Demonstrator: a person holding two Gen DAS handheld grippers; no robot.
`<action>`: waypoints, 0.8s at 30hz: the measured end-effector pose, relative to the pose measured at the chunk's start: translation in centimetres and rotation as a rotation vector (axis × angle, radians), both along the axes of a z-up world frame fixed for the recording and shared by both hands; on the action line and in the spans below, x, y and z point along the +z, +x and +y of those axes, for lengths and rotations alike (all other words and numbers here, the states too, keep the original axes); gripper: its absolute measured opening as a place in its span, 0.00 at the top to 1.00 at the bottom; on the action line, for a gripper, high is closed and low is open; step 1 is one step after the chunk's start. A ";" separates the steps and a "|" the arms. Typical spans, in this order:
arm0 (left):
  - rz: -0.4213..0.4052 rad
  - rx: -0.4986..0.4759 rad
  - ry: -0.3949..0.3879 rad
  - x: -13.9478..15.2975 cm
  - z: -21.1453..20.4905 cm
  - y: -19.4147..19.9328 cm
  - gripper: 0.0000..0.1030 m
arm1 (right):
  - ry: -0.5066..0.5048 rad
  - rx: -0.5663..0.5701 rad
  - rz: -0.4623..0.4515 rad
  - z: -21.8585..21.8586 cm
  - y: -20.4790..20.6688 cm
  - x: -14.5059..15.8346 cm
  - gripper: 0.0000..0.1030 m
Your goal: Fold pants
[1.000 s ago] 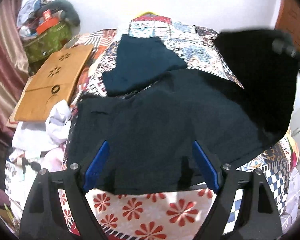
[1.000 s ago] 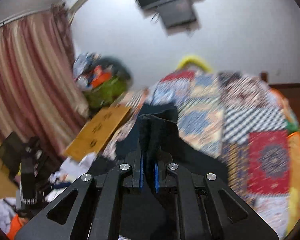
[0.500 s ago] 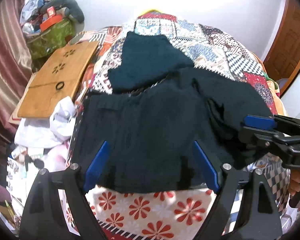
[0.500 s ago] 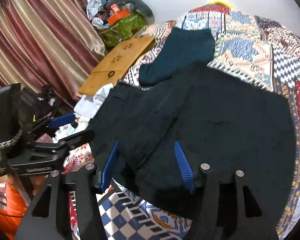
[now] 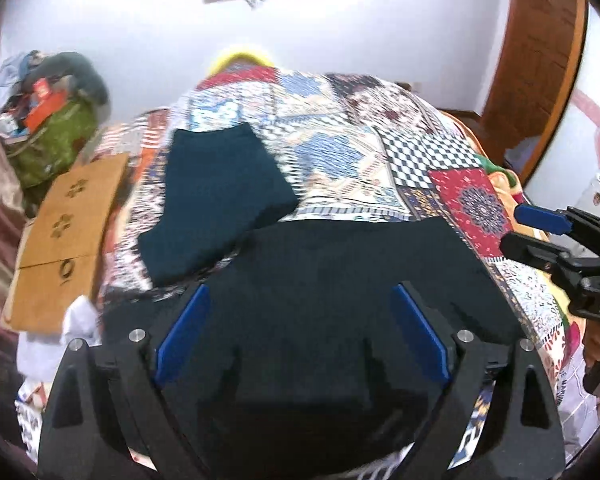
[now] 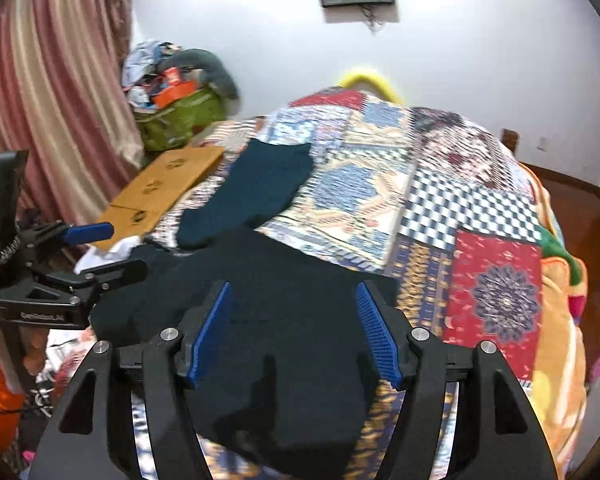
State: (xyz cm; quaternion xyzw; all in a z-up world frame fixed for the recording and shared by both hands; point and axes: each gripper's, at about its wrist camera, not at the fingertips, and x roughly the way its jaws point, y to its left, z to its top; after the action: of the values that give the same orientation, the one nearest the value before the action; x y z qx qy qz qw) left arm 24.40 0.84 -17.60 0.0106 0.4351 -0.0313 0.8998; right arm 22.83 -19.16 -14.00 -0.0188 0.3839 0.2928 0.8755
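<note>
While both the left gripper (image 5: 300, 336) and the right gripper (image 6: 296, 332) hover with fingers spread and nothing held, the black pants (image 5: 340, 304) lie folded over on the patchwork quilt (image 5: 420, 152), just in front of a folded teal garment (image 5: 216, 196). One fold looks made; the next likely calls for pinching an edge of the pants and carrying it across.

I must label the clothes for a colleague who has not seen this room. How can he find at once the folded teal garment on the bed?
Start at the patchwork quilt covering the bed. Toward its far left part, near the tan board, lies the folded teal garment. It is smaller and bluish-green, while the black pants nearer the cameras are larger and darker.
</note>
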 end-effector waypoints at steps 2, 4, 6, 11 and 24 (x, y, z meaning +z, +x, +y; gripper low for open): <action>0.045 -0.019 -0.005 -1.2 -1.0 1.5 0.10 | -0.014 -0.015 0.026 -0.4 0.8 -1.1 0.41; 0.089 -0.032 0.001 -2.6 -2.0 2.6 0.10 | -0.043 -0.030 0.084 -0.7 1.8 -3.2 0.41; 0.140 -0.038 0.034 -4.7 -2.8 3.6 0.10 | -0.070 -0.041 0.149 -1.0 2.4 -5.8 0.41; 0.179 -0.041 0.062 -7.8 -2.8 3.3 0.06 | -0.065 -0.039 0.217 -2.5 1.7 -9.1 0.41; 0.128 -0.036 0.088 -7.2 -1.6 -1.0 0.04 | -0.081 -0.065 0.197 -4.8 -1.5 -8.4 0.41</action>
State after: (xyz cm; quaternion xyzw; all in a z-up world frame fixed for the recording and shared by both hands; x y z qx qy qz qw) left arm 23.38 -0.74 -24.77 0.0561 0.4925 -0.0289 0.8680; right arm 21.35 -23.97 -22.37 -0.0129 0.4801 0.2489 0.8410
